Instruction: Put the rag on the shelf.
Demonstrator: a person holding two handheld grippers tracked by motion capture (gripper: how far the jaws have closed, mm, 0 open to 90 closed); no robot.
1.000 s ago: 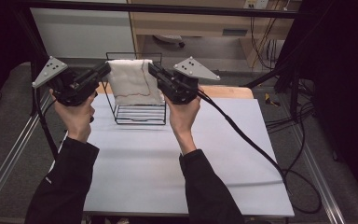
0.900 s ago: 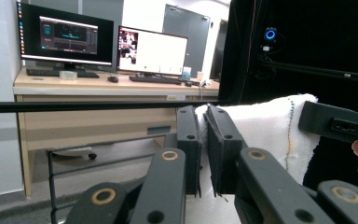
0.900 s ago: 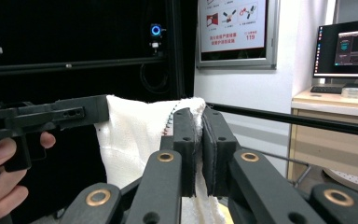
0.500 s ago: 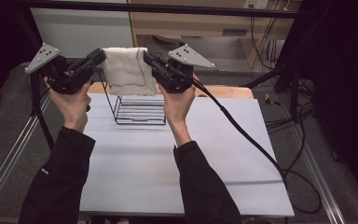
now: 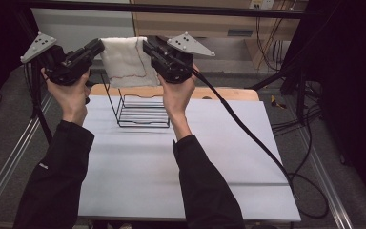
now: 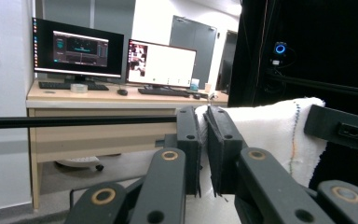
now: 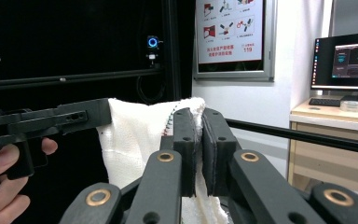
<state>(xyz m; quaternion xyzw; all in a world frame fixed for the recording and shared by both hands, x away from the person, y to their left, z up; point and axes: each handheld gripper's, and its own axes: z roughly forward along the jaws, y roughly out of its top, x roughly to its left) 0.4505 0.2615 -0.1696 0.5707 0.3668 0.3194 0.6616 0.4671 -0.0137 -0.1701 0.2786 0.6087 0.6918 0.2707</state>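
Observation:
A white towel point(image 5: 126, 59) with a thin red stitched line hangs stretched between my two grippers, held up in the air above a black wire rack point(image 5: 140, 109). My left gripper point(image 5: 97, 47) is shut on the towel's left top corner; in the left gripper view the cloth point(image 6: 270, 135) is pinched between its jaws point(image 6: 204, 140). My right gripper point(image 5: 147, 47) is shut on the right top corner, and the right gripper view shows the towel point(image 7: 135, 140) clamped between its jaws point(image 7: 199, 140), with the other gripper point(image 7: 51, 121) and a hand beyond it.
The wire rack stands at the far middle of the white table point(image 5: 209, 162), in front of a wooden strip point(image 5: 228, 93). A black cable point(image 5: 248, 138) trails from the right gripper across the table's right side. Metal frame rails point(image 5: 9, 157) flank the table.
Both hands have risen and lifted the towel higher above the rack, towards the far side. The towel stays gripped at both corners.

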